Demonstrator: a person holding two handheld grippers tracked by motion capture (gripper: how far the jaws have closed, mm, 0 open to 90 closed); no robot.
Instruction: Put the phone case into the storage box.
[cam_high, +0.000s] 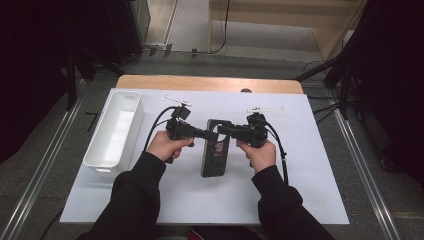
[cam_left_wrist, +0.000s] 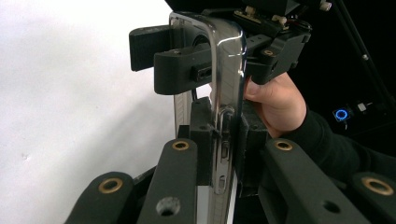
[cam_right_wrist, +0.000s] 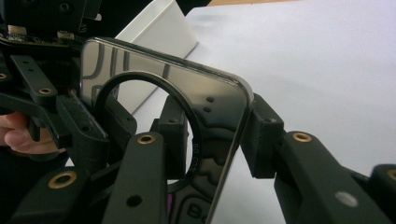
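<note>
The person wears long black sleeves (cam_high: 134, 200) that reach to the wrists at the lower part of the high view, one at lower left and one at lower right. Each gripper, the left gripper (cam_high: 204, 133) and the right gripper (cam_high: 222, 131), is matte black, with a black cable (cam_high: 152, 131) looping from its body and a pale flat plate on top. Their blocky fingers (cam_left_wrist: 201, 135) hang on flat black link arms with brass-coloured rivets (cam_left_wrist: 180, 145) and small round holes.

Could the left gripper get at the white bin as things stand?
Probably not yet: the left gripper is clamped on the phone case, shared with the right gripper. The white bin lies unobstructed at its left.
</note>
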